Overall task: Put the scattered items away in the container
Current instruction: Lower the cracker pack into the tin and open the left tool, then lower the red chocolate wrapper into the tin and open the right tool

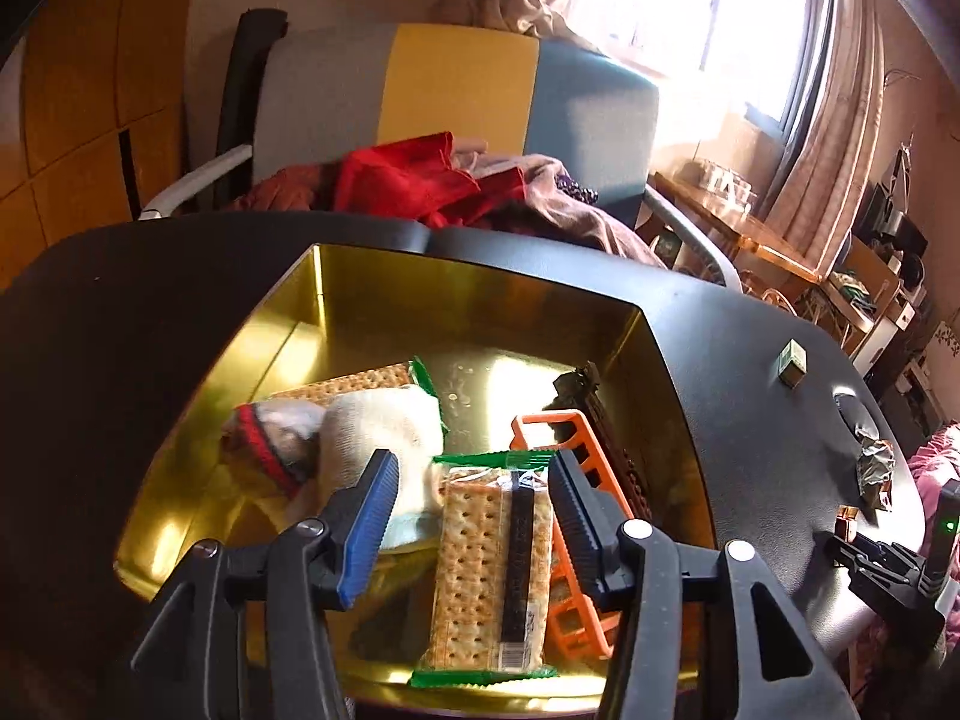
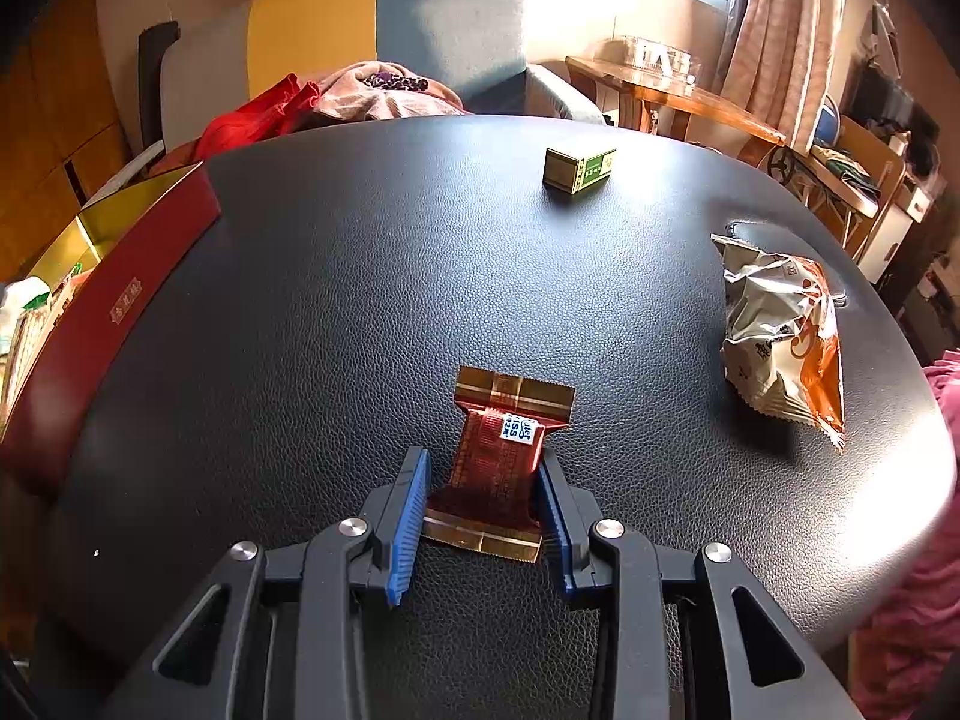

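A gold-lined box (image 1: 336,294) with a red outer wall (image 2: 120,300) sits on the black table. It holds a cracker pack (image 1: 492,564), a second cracker pack (image 1: 354,384), a white sock (image 1: 384,426), an orange plastic rack (image 1: 576,468) and a dark packet (image 1: 579,387). My left gripper (image 1: 474,516) is open above the front cracker pack, jaws apart on either side of it. My right gripper (image 2: 483,507) is shut on a red-and-gold snack packet (image 2: 501,456) lying on the table. A small green-gold box (image 2: 577,169) and a crumpled silver-orange bag (image 2: 780,330) lie on the table.
A chair with red and brown clothes (image 1: 432,180) stands behind the table. A wooden side table (image 2: 672,90) and cluttered shelves stand at the right under the window. The table's right edge (image 2: 924,396) curves close to the bag.
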`<state>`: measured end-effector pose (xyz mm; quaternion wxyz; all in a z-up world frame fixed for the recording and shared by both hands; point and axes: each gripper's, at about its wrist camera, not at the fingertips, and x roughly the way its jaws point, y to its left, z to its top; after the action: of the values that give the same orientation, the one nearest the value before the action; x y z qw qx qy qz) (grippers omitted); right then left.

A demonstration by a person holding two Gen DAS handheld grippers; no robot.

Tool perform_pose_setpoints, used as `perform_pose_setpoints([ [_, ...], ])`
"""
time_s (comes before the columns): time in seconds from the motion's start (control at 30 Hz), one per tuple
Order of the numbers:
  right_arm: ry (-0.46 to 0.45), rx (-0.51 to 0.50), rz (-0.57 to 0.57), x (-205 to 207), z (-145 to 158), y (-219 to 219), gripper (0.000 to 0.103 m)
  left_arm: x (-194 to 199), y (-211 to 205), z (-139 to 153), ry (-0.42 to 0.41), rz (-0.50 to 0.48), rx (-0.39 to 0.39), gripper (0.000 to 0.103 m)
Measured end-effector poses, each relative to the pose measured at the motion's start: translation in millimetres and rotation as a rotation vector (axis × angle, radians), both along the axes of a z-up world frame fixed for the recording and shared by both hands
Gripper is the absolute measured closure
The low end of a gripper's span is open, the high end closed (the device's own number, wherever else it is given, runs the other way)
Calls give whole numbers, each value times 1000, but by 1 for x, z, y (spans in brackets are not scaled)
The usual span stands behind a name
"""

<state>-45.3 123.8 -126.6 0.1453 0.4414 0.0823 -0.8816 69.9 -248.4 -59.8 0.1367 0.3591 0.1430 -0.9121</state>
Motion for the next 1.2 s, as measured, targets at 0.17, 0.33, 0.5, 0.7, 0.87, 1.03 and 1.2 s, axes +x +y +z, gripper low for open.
perform_pose_setpoints([
  [0.17,-7,-58,46,1,12,-12,68,25,1,4,17,12,-2,50],
  [0.33,32,-162,183,12,46,-53,68,41,3,1,10,19,13,49],
  [0.5,64,-253,374,27,80,-114,68,51,5,-3,9,21,30,49],
  [0.7,65,-264,566,42,93,-195,68,65,2,-6,13,36,64,49],
  [0.87,-4,-231,618,40,71,-239,68,74,-4,-10,11,55,87,49],
  [1.03,-54,-200,627,36,53,-257,68,80,-8,-11,16,70,99,49],
  [1.2,-85,-182,620,33,42,-263,67,82,-9,-11,16,71,104,48],
])
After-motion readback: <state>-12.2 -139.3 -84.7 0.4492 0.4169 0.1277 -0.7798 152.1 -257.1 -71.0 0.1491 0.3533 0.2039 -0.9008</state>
